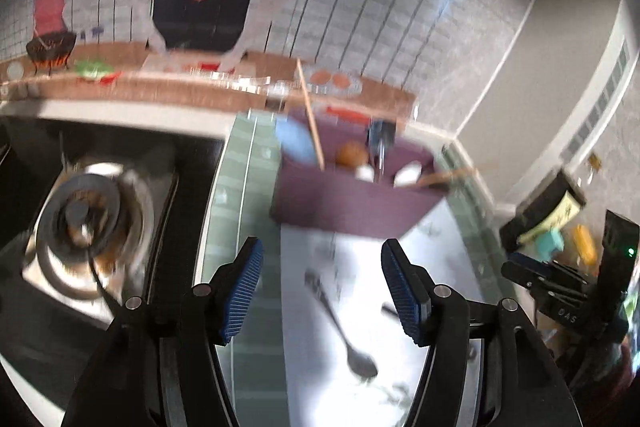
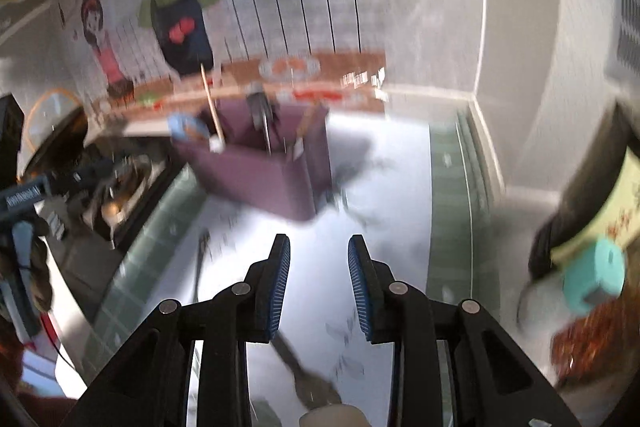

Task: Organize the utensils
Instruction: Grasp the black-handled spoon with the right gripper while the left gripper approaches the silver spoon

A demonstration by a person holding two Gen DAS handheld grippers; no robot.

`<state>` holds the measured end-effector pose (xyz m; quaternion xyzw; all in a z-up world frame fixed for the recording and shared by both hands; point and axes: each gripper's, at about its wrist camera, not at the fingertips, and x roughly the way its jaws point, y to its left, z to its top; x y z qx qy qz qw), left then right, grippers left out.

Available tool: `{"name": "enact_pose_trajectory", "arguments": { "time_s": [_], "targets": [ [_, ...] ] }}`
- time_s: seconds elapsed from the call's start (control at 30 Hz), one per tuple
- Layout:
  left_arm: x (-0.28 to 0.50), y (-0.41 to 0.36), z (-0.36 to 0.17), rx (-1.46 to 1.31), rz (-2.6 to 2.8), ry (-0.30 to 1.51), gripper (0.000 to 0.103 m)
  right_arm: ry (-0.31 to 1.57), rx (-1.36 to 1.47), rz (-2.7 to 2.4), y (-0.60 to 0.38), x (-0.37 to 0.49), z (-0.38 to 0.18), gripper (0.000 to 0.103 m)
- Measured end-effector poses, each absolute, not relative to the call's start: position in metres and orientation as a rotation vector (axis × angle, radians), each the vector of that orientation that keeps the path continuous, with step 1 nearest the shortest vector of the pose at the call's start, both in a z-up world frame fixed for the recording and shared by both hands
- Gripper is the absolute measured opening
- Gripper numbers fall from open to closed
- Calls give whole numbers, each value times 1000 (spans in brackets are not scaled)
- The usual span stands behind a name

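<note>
Two grippers hang over a white kitchen counter (image 1: 360, 251), both frames smeared by motion. In the left wrist view, the left gripper (image 1: 322, 287) fills the bottom of the frame, its two blue-padded jaws standing wide apart with nothing between them. Below and between them one metal spoon (image 1: 344, 327) lies flat on the counter, bowl toward the lower right, clear of both pads. At centre frame stands one purple box (image 1: 352, 203), holding a mix of utensils: one wooden stick (image 1: 312, 119) leaning upright, one blue piece (image 1: 296, 143) at its left side, one brown rounded piece (image 1: 352, 153), and several white-tipped handles too blurred to count. One stove burner (image 1: 88, 211) sits at the left edge.

In the right wrist view, the right gripper (image 2: 319, 287) occupies the bottom centre, jaws parted more narrowly and holding nothing. One dark-handled utensil (image 2: 304, 375) lies on the counter beneath it, its type unclear. The same purple box appears at upper centre, and the spoon lies at centre left. At the right edge sits one jar with a teal lid (image 2: 596, 279). A cartoon mural of two cooks (image 2: 176, 11) covers the wall behind.
</note>
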<state>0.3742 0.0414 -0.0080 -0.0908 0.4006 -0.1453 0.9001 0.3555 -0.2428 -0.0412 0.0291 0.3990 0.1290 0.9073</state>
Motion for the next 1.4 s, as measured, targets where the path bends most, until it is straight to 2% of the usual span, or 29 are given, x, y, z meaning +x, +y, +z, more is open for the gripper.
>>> {"name": "enact_pose_trajectory", "arguments": {
  "time_s": [0.2,0.53,0.77,1.1,1.4],
  "targets": [
    [349,36,-56,-157,-275,969,62,952,-12,309,-230,335,-88,28],
    [326,-5,-94,-84,-311,1103,62,963,-4,320,-214,336,-105,28],
    [321,-10,-91,-66,-307,1091,62,969,-36,328,-211,328,-114,28],
    [314,-33,-95,-74,-326,1061,62,1013,99,370,-226,303,-120,30],
    [323,-49,-112,-85,-141,1014,56,920,162,185,-261,285,-102,30]
  ]
}}
